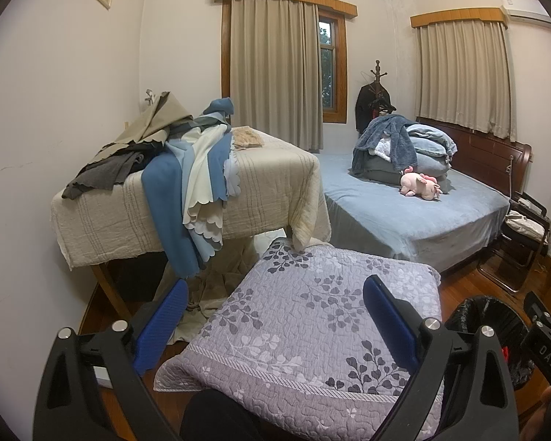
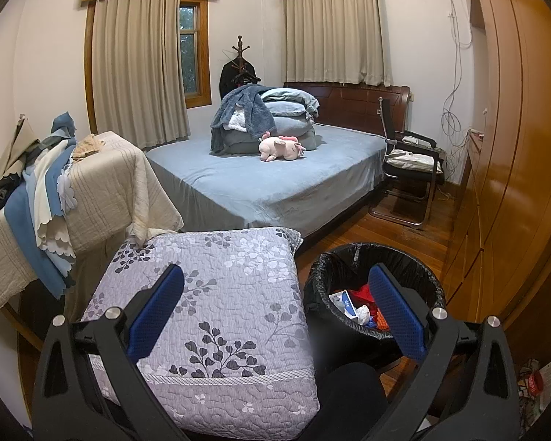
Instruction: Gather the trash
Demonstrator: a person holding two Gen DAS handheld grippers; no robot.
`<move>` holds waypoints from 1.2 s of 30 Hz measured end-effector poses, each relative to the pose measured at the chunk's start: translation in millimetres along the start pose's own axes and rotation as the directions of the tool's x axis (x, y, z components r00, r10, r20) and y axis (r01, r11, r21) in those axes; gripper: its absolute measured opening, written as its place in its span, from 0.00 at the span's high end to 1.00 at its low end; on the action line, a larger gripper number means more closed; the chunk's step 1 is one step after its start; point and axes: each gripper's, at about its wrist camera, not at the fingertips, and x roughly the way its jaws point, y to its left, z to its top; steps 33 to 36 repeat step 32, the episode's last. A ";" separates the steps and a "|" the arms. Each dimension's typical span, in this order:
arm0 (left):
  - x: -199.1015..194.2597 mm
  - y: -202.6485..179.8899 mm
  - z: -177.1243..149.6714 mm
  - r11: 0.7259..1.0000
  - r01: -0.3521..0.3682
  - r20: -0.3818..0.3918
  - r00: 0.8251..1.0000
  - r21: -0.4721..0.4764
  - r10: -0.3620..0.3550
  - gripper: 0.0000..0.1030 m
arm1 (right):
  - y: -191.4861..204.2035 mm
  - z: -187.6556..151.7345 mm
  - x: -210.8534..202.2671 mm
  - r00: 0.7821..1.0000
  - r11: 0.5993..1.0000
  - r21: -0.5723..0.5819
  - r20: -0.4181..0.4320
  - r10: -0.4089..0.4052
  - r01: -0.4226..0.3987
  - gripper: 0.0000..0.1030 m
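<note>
Right wrist view: both your grippers, left gripper (image 1: 272,312) and right gripper (image 2: 275,301), gape empty; black-lined round bin (image 2: 415,268) holds scraps, so seek crumpled wrappers (image 2: 536,382) right of it.

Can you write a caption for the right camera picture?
Open right gripper hovers between purple quilted cushion and black-lined trash bin holding wrappers.

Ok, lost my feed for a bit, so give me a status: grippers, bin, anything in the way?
Left gripper open, empty. Right gripper open, empty. Trash bin holds scraps; more litter on floor at right. Lilac quilted cushion beside the bin.
</note>
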 end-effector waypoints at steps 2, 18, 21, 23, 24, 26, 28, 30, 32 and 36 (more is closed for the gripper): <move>0.9 0.2 0.1 1.000 0.000 0.000 1.000 0.000 0.000 0.09 | -0.1 0.3 -0.7 1.000 1.000 -0.001 0.001 -0.001 0.001 0.05; 0.4 0.2 0.3 1.000 0.000 -0.001 1.000 0.000 0.000 0.09 | -0.9 0.6 -0.3 1.000 1.000 0.001 0.000 -0.001 0.001 0.05; 1.0 0.2 0.4 1.000 0.001 0.000 1.000 0.001 -0.001 0.09 | -1.3 0.4 -0.3 1.000 1.000 0.000 -0.002 0.000 0.000 0.05; 0.5 0.1 0.3 1.000 0.000 0.000 1.000 0.000 0.000 0.08 | -1.2 0.8 -0.4 1.000 1.000 0.001 -0.001 -0.001 0.001 0.05; 0.6 0.1 0.4 1.000 0.000 -0.001 1.000 0.001 0.000 0.08 | -1.0 1.4 -0.1 1.000 1.000 0.001 -0.001 -0.001 0.001 0.05; 1.1 0.1 0.4 1.000 -0.002 0.001 1.000 0.001 0.002 0.08 | -1.2 1.6 -0.1 1.000 1.000 0.001 -0.002 0.000 0.000 0.05; 0.2 0.3 0.4 1.000 -0.006 0.005 1.000 0.001 0.006 0.08 | -2.2 0.4 -0.2 1.000 1.000 0.001 -0.002 -0.001 0.001 0.05; 0.6 0.7 -0.3 1.000 -0.001 0.004 1.000 0.001 0.001 0.08 | -2.3 0.8 -0.1 1.000 1.000 0.001 -0.002 0.000 0.000 0.05; 1.4 1.2 -0.9 1.000 0.003 0.002 1.000 -0.002 -0.003 0.08 | -2.8 0.4 -0.2 1.000 1.000 0.001 -0.003 0.000 0.000 0.05; 1.4 1.2 -0.9 1.000 0.003 0.002 1.000 -0.002 -0.003 0.08 | -2.8 0.4 -0.2 1.000 1.000 0.001 -0.003 0.000 0.000 0.05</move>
